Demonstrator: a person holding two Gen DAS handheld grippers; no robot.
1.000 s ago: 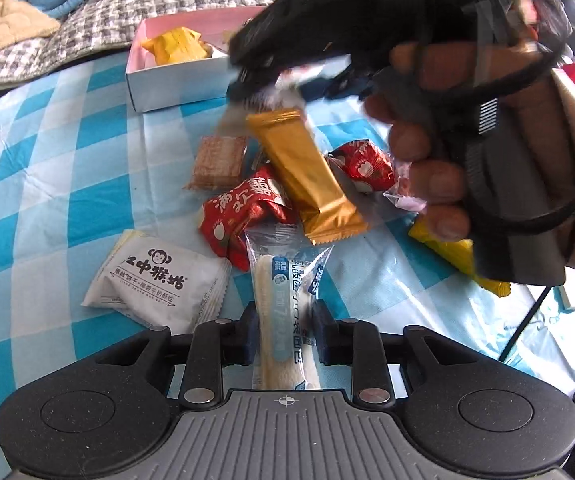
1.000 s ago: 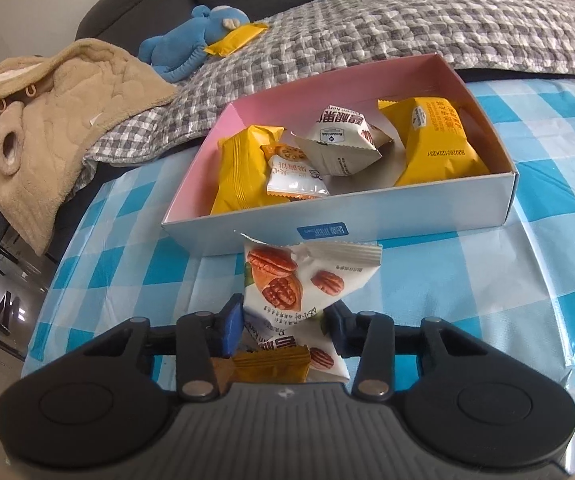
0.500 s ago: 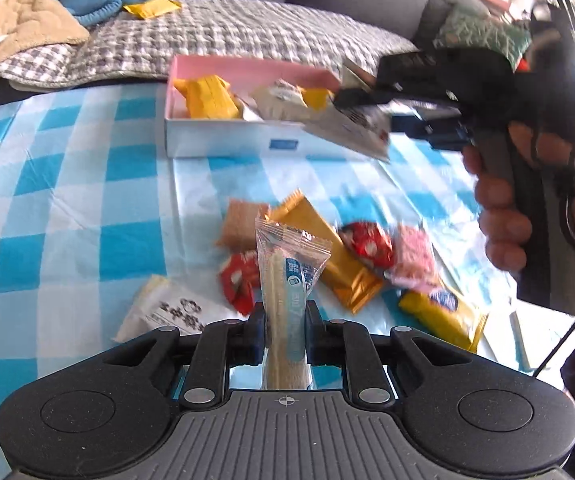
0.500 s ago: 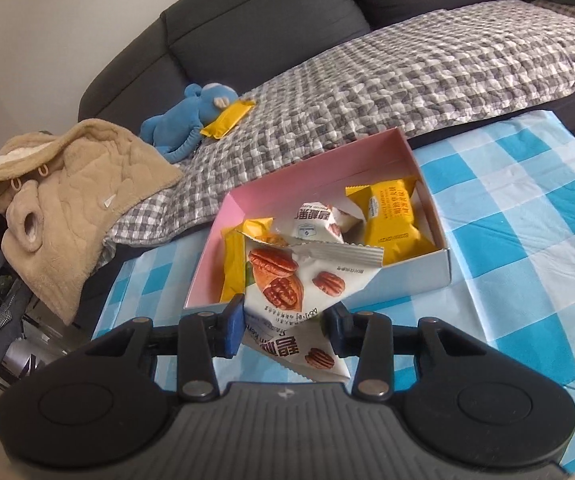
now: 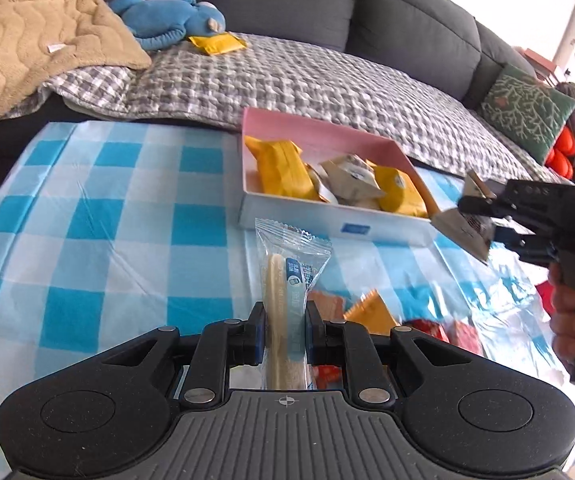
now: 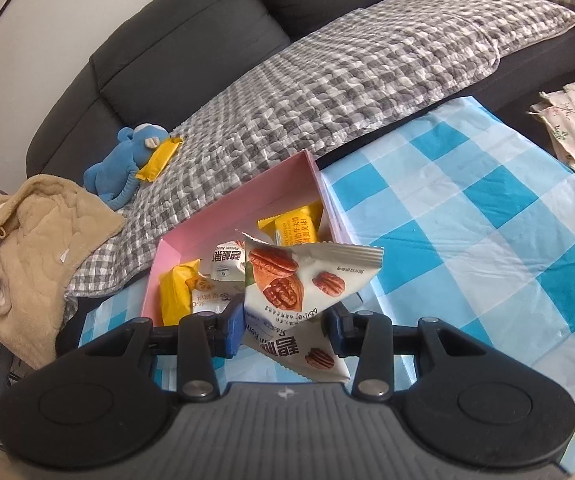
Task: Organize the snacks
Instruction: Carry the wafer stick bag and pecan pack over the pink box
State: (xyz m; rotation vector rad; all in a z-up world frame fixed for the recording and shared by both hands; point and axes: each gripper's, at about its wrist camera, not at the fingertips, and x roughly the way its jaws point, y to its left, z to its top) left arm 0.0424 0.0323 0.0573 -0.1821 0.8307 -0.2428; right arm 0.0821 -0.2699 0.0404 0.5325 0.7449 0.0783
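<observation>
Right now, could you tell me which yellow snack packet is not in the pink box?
The yellow packet on the sofa by the blue plush toy; the others lie inside the pink box.

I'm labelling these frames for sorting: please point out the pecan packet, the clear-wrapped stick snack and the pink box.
pecan packet (image 6: 303, 280), right wrist view, on the printed front face.
stick snack (image 5: 287, 280), left wrist view, on the wrapper's middle.
pink box (image 5: 299, 124), left wrist view, on its far wall.

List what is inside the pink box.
In the pink box: two yellow packets, a white packet between them, and another pale packet. Anything beneath them is covered, and in the right wrist view the held pecan packet hides part of the inside.
</observation>
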